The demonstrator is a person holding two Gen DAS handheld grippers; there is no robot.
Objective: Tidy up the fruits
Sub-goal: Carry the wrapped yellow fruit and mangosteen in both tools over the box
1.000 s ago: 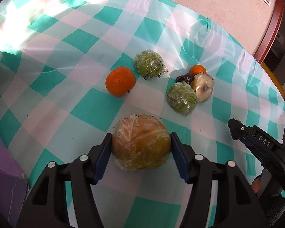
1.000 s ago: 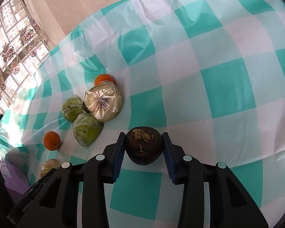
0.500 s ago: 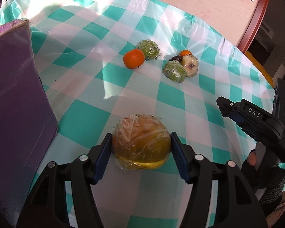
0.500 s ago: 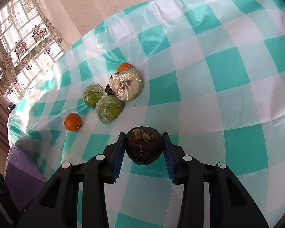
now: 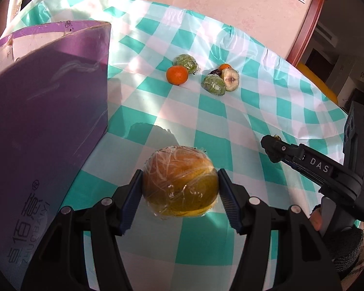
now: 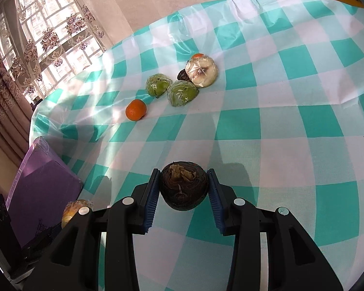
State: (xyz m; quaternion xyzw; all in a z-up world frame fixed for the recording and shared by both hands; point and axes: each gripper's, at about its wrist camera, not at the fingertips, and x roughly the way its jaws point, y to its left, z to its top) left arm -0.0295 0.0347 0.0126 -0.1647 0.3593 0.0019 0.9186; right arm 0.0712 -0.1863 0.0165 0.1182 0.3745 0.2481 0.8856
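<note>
now you are carrying both loads toward the purple box (image 5: 43, 126); your left gripper (image 5: 180, 194) is clamping the film-wrapped yellow fruit (image 5: 180, 191), your right gripper (image 6: 184, 189) the dark brown fruit (image 6: 184, 185); keep both grips steady until each is hanging over the box.

To the left of your left claw, the purple box (image 5: 43, 126) says "ZHUOBAIYI" under big Chinese signs. To its right, your other claw's arm (image 5: 318, 167) says "DAS".
</note>
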